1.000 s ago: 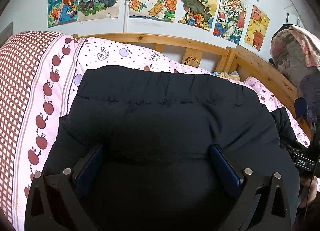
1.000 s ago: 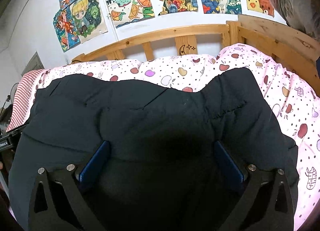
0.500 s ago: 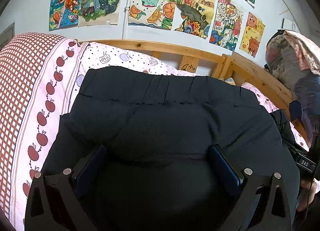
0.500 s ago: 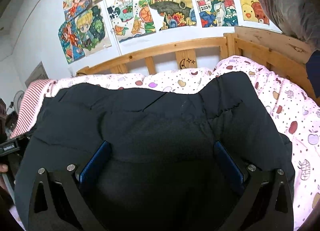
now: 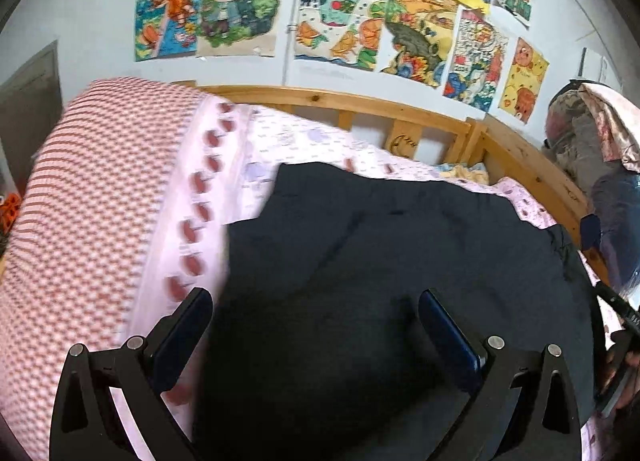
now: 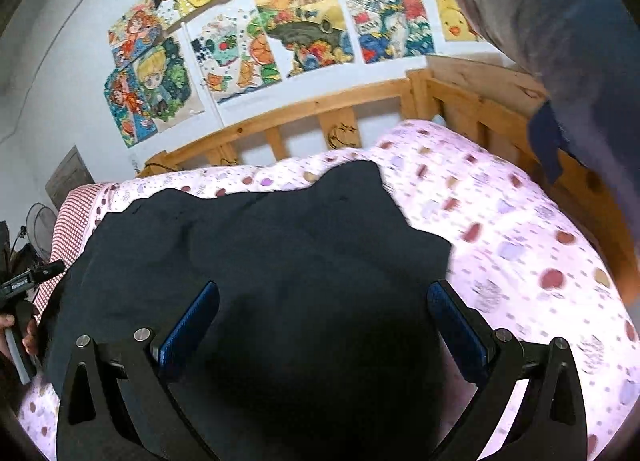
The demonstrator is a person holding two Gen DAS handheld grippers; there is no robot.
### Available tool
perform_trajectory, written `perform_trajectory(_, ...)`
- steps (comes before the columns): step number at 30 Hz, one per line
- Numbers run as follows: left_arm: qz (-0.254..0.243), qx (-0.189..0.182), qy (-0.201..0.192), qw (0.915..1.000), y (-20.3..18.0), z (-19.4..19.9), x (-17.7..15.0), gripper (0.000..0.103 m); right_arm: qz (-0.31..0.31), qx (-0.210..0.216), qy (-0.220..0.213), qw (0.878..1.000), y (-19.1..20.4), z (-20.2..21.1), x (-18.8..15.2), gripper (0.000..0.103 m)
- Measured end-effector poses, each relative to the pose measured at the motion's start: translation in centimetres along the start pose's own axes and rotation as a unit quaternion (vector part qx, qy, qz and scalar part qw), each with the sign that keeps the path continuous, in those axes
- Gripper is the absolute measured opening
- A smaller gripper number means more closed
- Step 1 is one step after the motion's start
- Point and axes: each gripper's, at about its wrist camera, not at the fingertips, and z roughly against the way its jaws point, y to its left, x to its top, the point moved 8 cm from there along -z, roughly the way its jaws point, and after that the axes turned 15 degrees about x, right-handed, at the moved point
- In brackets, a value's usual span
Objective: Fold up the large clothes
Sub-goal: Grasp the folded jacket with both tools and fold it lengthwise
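A child's bedroom at home: wooden bed frame (image 5: pixel 400 109), pink fruit-print bedding (image 6: pixel 500 229), colourful drawings (image 5: pixel 340 33) on the wall.

Bare bedspread (image 6: pixel 520 229) right of jacket (image 6: pixel 280 261), wooden rail (image 6: pixel 304 113) behind

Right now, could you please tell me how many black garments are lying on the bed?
1: a black padded garment spread on the pink patterned bedsheet; anything beneath it would be hidden.

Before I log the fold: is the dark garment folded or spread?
Folded: the garment lies in a compact bundle on the bed, both grippers open above it.
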Motion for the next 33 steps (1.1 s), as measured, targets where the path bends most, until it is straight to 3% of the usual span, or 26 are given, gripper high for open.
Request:
perform_trajectory(6, 0.011, 0.012, 0.053, 0.9985, 4.4, -1.4, -1.6, 0.103, -0.032, -0.012, 0.020, 0.999, -2.9, 0.7, -1.9, 0.102)
perform_trajectory(9, 0.038, -0.010, 0.078, 0.9962, 5.6, -2.7, -2.7, 0.103, -0.067, -0.015, 0.034, 0.997, -4.6, -0.2, -3.1, 0.102)
perform_trajectory(16, 0.033, -0.030, 0.113, 0.9926, 4.5, -4.8, -4.6, 0.103, -0.063, -0.019, 0.066, 0.996, -4.8, -3.0, -5.0, 0.102)
perform_trajectory(20, 0.047, -0.049, 0.122, 0.9902, 4.3, -5.2, -4.9, 0.103, -0.068, 0.002, 0.077, 0.995, -4.6, -3.8, -5.5, 0.102)
perform_trajectory(23, 0.051, -0.067, 0.130, 0.9879, 4.6, -5.1, -5.4, 0.103, -0.078, 0.037, 0.090, 0.992, -4.4, -3.9, -6.1, 0.102)
perform_trajectory(26, 0.047, -0.108, 0.137, 0.9834, 4.2, -4.8, -6.0, 0.103, -0.080, 0.103, 0.122, 0.984, -3.0, -4.8, -7.3, 0.102)
perform_trajectory(33, 0.048, -0.192, 0.166, 0.9661, 2.8, -4.3, -7.2, 0.103, -0.079, 0.118, 0.129, 0.981, -2.2, -5.5, -8.5, 0.102)
